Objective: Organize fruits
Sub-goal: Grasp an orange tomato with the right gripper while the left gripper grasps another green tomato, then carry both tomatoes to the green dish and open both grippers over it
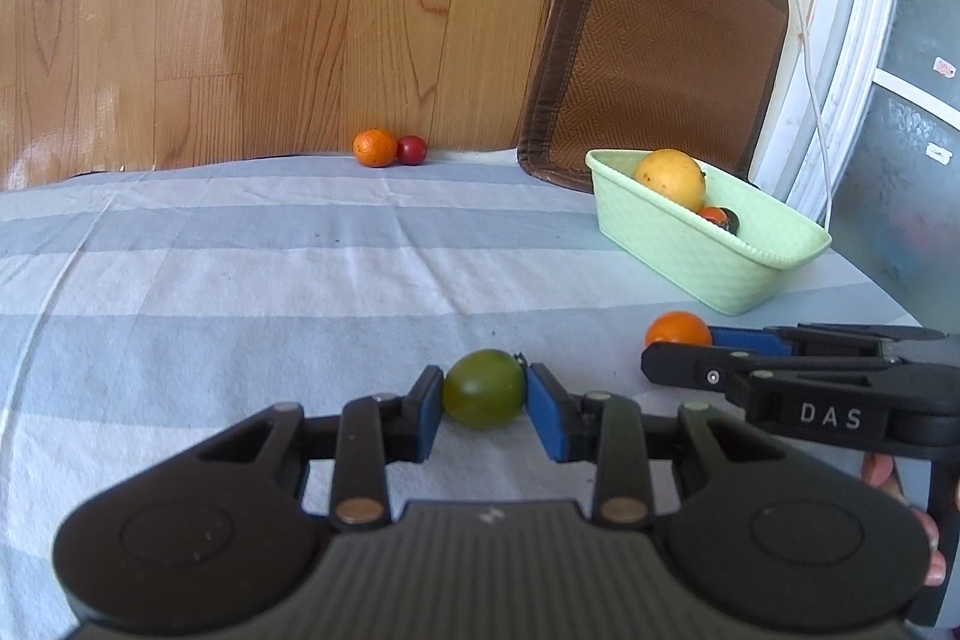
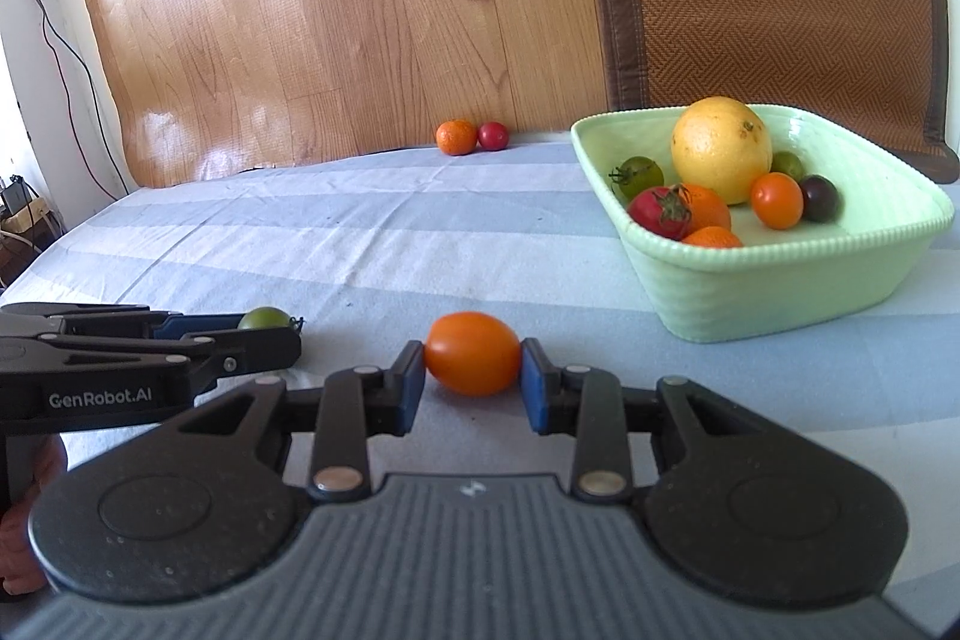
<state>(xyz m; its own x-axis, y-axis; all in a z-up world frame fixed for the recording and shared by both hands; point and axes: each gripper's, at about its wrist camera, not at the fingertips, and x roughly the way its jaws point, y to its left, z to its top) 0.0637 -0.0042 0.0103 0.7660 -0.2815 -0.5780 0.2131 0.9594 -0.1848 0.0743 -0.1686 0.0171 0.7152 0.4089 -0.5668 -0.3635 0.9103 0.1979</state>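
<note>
My left gripper point(image 1: 485, 394) is shut on a green tomato point(image 1: 483, 388) low over the striped cloth. My right gripper point(image 2: 473, 370) is shut on an orange tomato point(image 2: 473, 361), also low over the cloth. Each gripper shows in the other's view: the right gripper point(image 1: 678, 349) with the orange tomato point(image 1: 678, 328), the left gripper point(image 2: 264, 334) with the green tomato point(image 2: 263, 317). A pale green basket point(image 2: 780, 280) at the right holds a big yellow citrus point(image 2: 720, 148) and several small tomatoes; it also shows in the left wrist view point(image 1: 708, 262).
An orange fruit point(image 2: 456, 137) and a small red fruit point(image 2: 493, 135) lie together at the cloth's far edge against the wooden panel. A brown woven mat point(image 1: 660, 52) leans behind the basket. Cables point(image 1: 804, 16) hang at the right wall.
</note>
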